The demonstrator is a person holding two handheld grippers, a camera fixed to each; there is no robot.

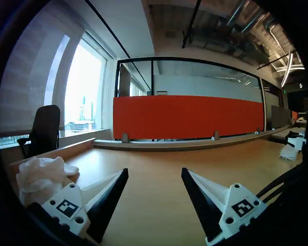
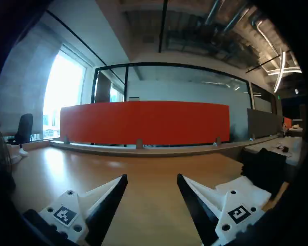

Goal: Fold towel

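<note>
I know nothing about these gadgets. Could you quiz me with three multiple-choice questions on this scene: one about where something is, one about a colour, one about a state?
1. In the left gripper view, where is the crumpled towel relative to the left gripper?
A) left of it, on the table
B) right of it
C) between its fingers

2. What colour is the divider behind the table?
A) blue
B) orange-red
C) green

3. How is the left gripper?
A) shut on the towel
B) open and empty
C) shut on nothing

Answers: 1 A, it sits heaped at the view's left edge; 2 B, the panel is plainly orange-red; 3 B, bare tabletop shows between its spread fingers.
</note>
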